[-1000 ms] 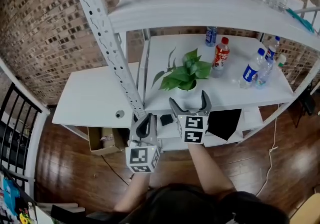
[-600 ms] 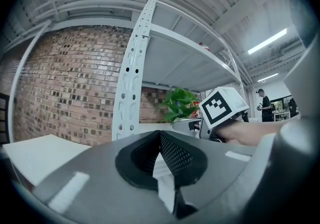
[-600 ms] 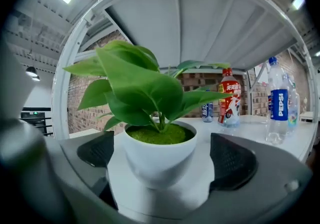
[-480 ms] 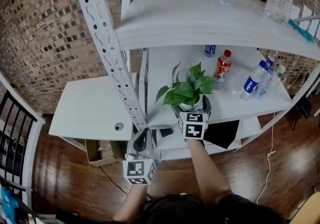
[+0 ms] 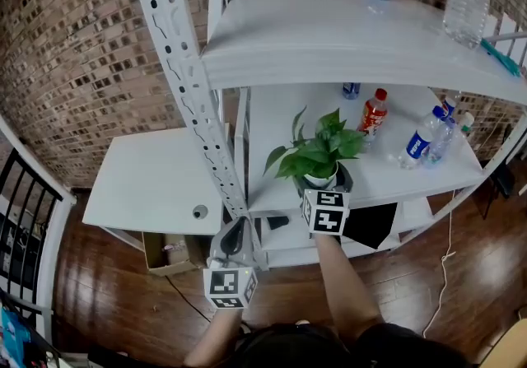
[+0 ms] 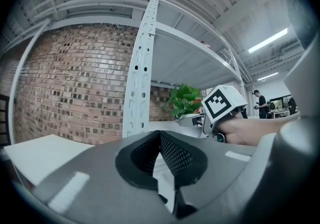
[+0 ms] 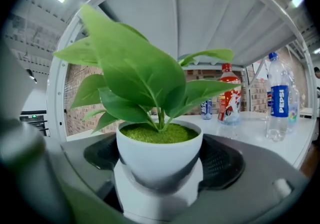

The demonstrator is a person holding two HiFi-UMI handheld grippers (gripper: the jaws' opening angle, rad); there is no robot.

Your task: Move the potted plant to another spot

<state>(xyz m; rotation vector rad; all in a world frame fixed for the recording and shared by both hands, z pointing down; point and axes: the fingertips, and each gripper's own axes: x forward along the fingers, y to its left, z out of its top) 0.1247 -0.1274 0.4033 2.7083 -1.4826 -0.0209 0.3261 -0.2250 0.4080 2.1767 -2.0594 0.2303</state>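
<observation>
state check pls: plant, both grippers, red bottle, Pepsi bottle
potted plant: upright on the middle shelf, between the right gripper's fingers
right gripper: fingers have just been closing; pads look pressed on both sides of the pot
left gripper: shut, nothing between the fingers, in front of the shelf
red bottle: upright, capped
Pepsi bottle: upright, capped
</observation>
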